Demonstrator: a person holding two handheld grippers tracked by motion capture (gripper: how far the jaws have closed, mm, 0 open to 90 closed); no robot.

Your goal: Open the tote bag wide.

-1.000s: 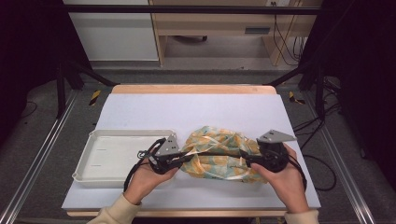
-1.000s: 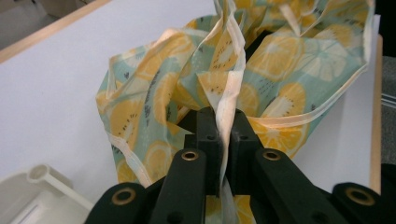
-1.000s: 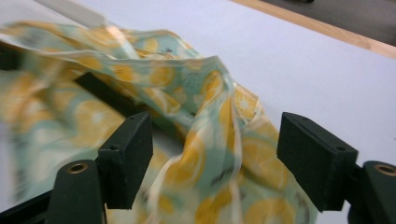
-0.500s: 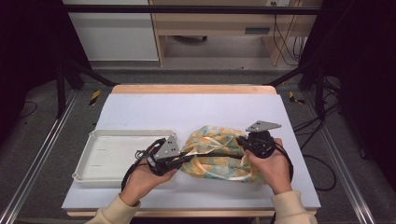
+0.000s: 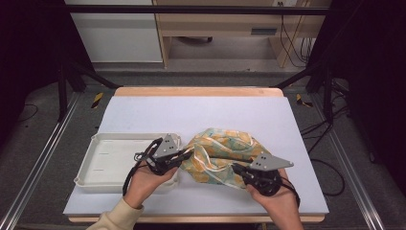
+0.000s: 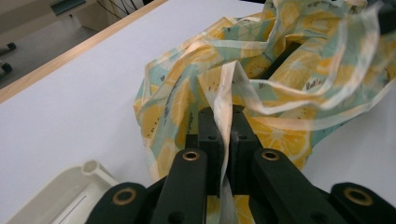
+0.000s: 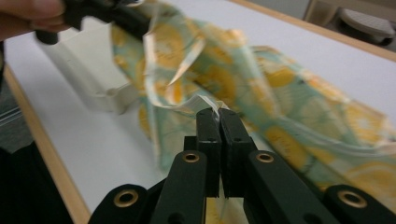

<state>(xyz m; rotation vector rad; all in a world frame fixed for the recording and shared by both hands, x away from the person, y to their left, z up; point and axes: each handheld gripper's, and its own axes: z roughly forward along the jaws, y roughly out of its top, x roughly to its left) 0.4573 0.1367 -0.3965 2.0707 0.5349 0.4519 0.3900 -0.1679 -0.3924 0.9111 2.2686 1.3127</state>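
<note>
Lemon-print bag point(image 5: 218, 154) pinched by both closed tongs point(image 6: 223, 122) point(image 7: 218, 116).

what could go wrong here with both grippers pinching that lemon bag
The left gripper and right gripper each pinch only a thin edge strip of the bag, so pulling apart might slip or tear it. The bag lies close to the white tray and may drag across its rim.

Lab: framed test table point(image 5: 201, 110), floor cables point(image 5: 330, 129)

Crumpled lemon-print plastic bag point(image 5: 218, 153), yellow and teal, mid-table, edges pinched and lifted
</note>
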